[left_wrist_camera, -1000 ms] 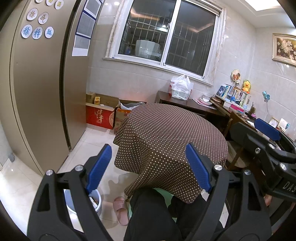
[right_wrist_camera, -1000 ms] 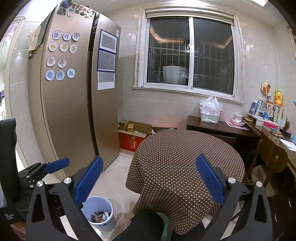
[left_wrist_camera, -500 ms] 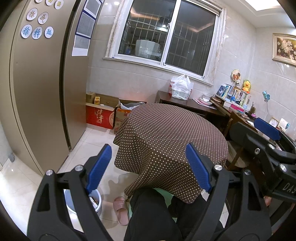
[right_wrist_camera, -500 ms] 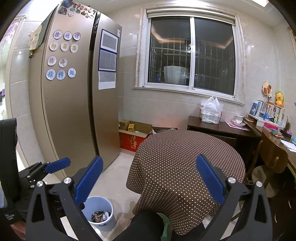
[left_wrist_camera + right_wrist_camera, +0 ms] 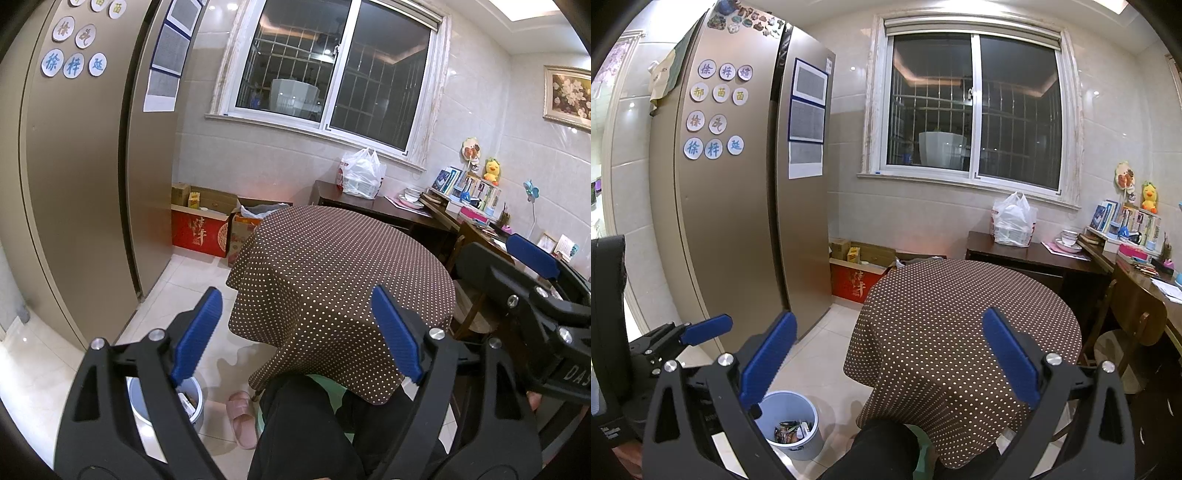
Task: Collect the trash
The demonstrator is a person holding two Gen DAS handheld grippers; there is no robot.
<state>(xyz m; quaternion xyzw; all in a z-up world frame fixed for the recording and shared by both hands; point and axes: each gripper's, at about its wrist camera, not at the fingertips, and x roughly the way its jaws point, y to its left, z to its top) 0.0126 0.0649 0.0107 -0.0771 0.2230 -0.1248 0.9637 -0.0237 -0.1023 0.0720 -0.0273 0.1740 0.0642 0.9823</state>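
A round bench stands in the middle, under its cloth. Left of it on the floor sits a bin with trash inside, near the fridge. Boxes lie behind, against the wall below the window. A bag rests on the desk at the back right.

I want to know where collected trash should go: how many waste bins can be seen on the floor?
1. A pale blue bin stands on the tiled floor left of the dotted tablecloth, with wrappers inside. Others may be hidden behind the table.
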